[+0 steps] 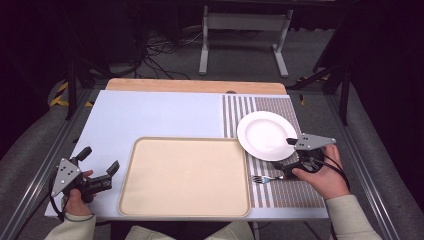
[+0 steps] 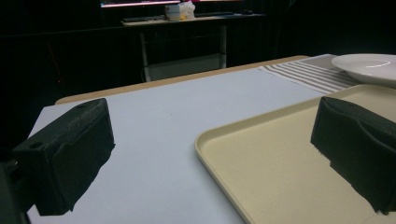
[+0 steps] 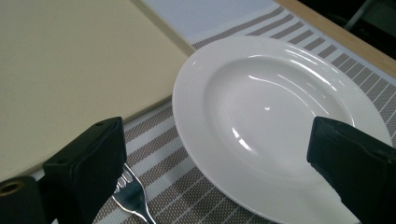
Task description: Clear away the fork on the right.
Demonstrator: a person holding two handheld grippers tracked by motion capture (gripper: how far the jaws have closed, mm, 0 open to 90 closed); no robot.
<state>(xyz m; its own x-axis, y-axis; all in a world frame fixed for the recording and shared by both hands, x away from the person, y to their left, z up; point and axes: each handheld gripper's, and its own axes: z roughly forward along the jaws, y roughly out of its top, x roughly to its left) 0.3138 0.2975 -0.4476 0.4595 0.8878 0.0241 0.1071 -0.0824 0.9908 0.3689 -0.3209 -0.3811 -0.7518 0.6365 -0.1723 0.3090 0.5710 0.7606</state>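
right gripper hovers with jaws wide apart and empty over the white plate on the striped mat, beside the fork; plate judged rigid, glossy, breakable, best taken at its rim; left gripper likewise open.

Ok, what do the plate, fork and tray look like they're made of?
Plate: likely glazed ceramic, white and glossy with sharp light glints. Fork: looks like polished metal, silvery and reflective. Tray: probably matte plastic, uniform beige with a moulded raised rim and no shine.
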